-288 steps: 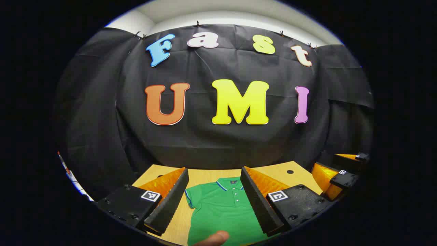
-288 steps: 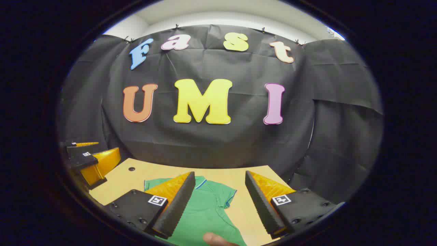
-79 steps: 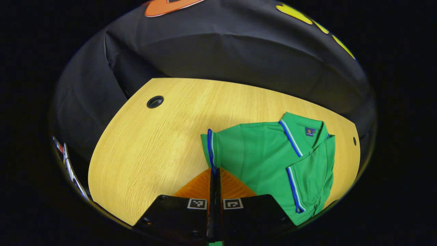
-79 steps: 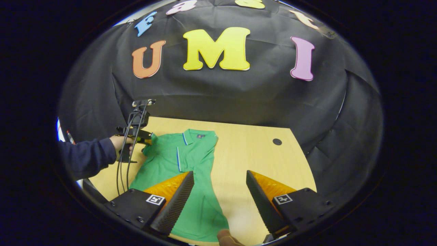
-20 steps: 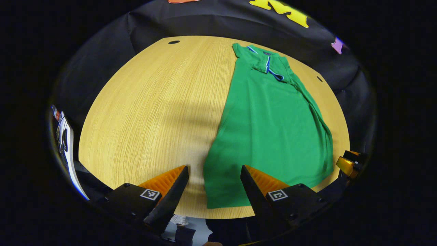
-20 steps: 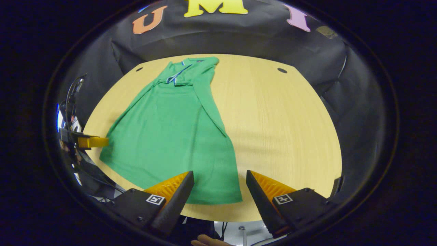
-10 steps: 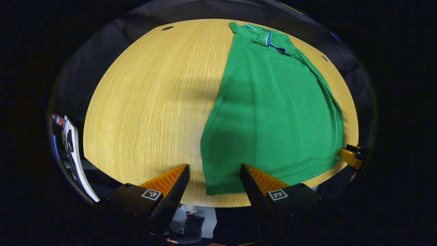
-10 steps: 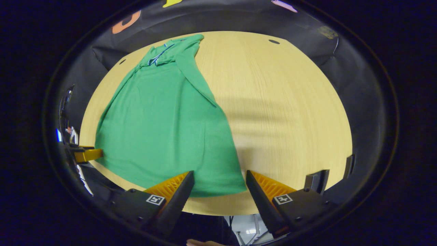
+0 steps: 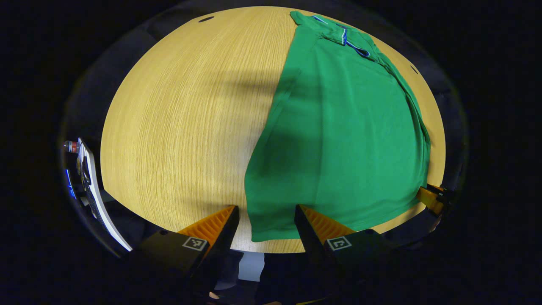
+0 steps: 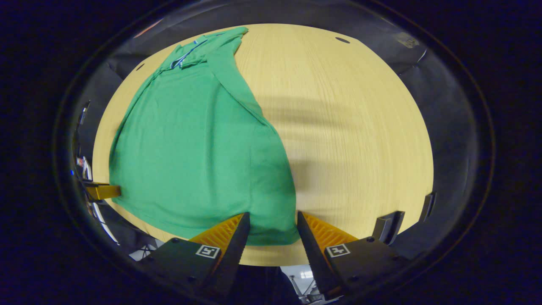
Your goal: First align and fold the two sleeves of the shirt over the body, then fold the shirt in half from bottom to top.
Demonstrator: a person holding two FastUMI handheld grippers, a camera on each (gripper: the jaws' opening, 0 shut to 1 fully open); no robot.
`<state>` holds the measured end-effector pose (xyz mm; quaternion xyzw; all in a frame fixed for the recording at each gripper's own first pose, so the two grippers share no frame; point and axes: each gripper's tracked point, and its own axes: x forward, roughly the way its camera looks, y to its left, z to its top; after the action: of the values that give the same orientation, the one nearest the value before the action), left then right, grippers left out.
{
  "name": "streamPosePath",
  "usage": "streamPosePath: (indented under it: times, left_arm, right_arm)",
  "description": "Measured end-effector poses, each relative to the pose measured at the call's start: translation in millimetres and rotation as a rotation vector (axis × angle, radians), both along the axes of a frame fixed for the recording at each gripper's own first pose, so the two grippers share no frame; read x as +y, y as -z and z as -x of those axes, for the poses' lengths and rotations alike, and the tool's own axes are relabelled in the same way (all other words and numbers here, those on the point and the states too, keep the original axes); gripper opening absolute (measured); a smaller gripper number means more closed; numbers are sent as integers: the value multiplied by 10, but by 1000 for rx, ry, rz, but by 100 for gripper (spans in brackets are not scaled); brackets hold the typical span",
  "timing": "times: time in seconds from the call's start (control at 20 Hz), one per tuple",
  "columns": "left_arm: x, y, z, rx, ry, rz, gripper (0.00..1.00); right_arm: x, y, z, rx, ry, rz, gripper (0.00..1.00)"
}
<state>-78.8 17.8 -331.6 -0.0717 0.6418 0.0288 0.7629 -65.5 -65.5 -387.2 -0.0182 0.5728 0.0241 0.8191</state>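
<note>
**Q:** State the position of the shirt relative to each gripper.

**A:** The shirt (image 9: pixel 338 135) lay flat on the table (image 9: pixel 178 118), both sleeves (image 10: pixel 186 57) already folded over the body. Its long axis ran from the hem at my edge of the table to the collar (image 9: pixel 338 34) at the far edge, roughly 6 to 12 o'clock in both views. In the left gripper view, my left gripper (image 9: pixel 264 226) sat at 6 o'clock with the shirt's left hem corner (image 9: pixel 258 233) lying in the gap between the fingers. In the right gripper view, my right gripper (image 10: pixel 271 233) sat at 6 o'clock with the right hem corner (image 10: pixel 292 237) between its fingers.

**Q:** State the condition of each gripper.

**A:** Both were released, jaws spread, neither pressing cloth. Whether the fingertips touched the table could not be determined.

**Q:** Which hand was nearer its target?

**A:** I judged them about equal; each was at its own corner. The tip of the other gripper showed at 4 o'clock in the left gripper view and at 8 o'clock in the right gripper view, at the opposite end of the hem.

**Q:** What did the next move require?

**A:** In my judgement, clamping both corners, then carrying the hem toward 12 o'clock along the long axis to the collar. Uneven travel would likely skew the fold.
</note>
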Motion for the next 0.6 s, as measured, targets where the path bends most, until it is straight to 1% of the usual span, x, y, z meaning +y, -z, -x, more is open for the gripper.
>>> streamPosePath:
  times: [0.05, 0.1, 0.15, 0.2, 0.25, 0.3, 0.35, 0.45, 0.5, 0.55, 0.6]
  left_arm:
    - [-14, -12, -5, 0, 9, 0, 83]
    - [-30, -23, -11, 2, 24, 0, 79]
    - [-43, -41, -22, 0, 35, 0, 68]
    - [-59, -60, -35, 2, 44, 1, 63]
    - [-77, -81, -51, 5, 49, 2, 56]
    - [-97, -102, -78, 6, 50, 4, 53]
    - [-118, -131, -107, 9, 48, 7, 51]
    - [-172, -193, -176, 7, 49, 15, 33]
    - [-196, -230, -217, 3, 45, 19, 28]
    - [-223, -263, -257, 2, 45, 22, 19]
    - [-245, -303, -306, -6, 46, 24, 16]
  right_arm:
    - [5, 3, 0, 3, -7, 3, 75]
    - [4, -1, -1, 3, -16, 7, 72]
    - [6, 6, -25, -1, -9, 6, 64]
    - [0, -7, -18, 5, 0, 4, 56]
    - [6, -4, -19, 11, -6, 9, 48]
    - [9, -3, -17, 14, -14, 13, 41]
    - [10, -2, -15, 19, -20, 15, 41]
    - [20, -6, -12, 23, -37, 17, 41]
    - [19, -15, -40, 9, -23, 9, 41]
    - [33, 5, -23, 29, -6, 3, 24]
    - [26, 0, -35, 29, 0, -1, 8]
